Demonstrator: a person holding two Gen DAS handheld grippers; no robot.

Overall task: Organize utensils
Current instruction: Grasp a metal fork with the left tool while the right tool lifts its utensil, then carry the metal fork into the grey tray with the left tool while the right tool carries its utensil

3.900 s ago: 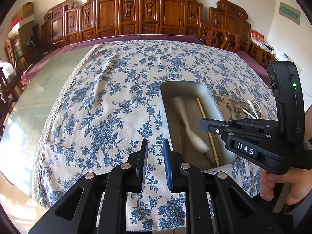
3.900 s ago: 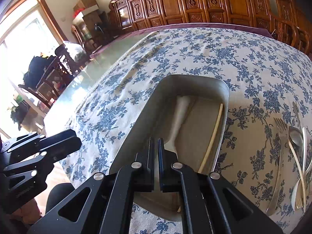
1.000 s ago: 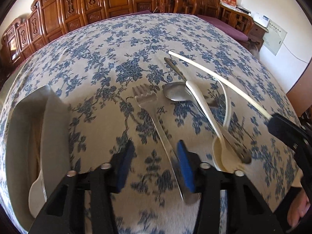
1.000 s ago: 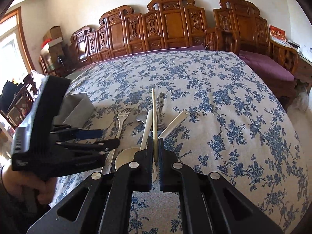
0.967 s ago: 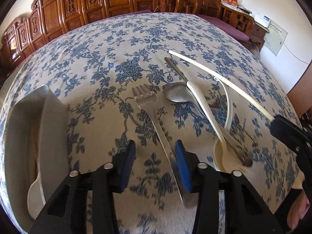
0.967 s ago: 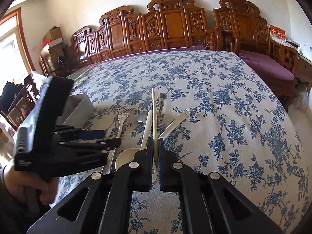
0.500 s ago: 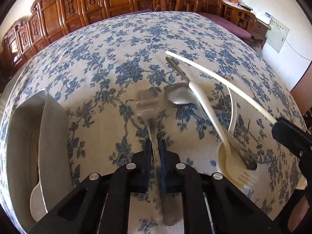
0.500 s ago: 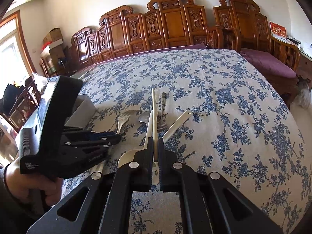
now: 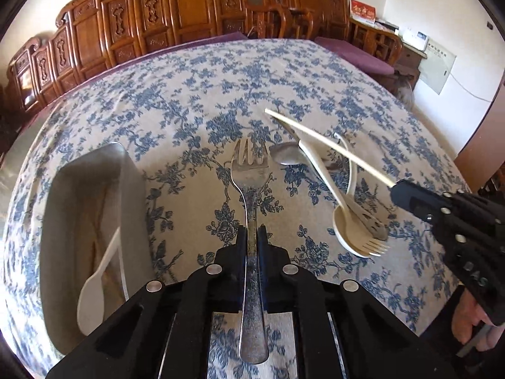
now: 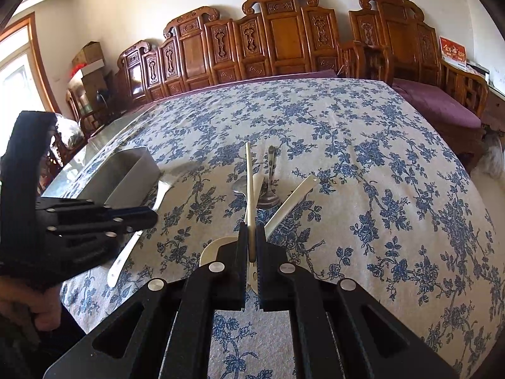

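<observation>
A floral cloth (image 9: 195, 94) covers the table. At the left sits a grey tray (image 9: 91, 170) holding a cream spoon (image 9: 94, 287). The left gripper (image 9: 252, 237) is clamped on a steel fork (image 9: 249, 173), long, dull and speckled along its handle, tines pointing far, raised above the cloth. The right gripper (image 10: 251, 240) pinches a thin pale chopstick (image 10: 249, 186) that slants up over the pile (image 9: 341, 195) of cream and steel utensils lying right of the fork.
</observation>
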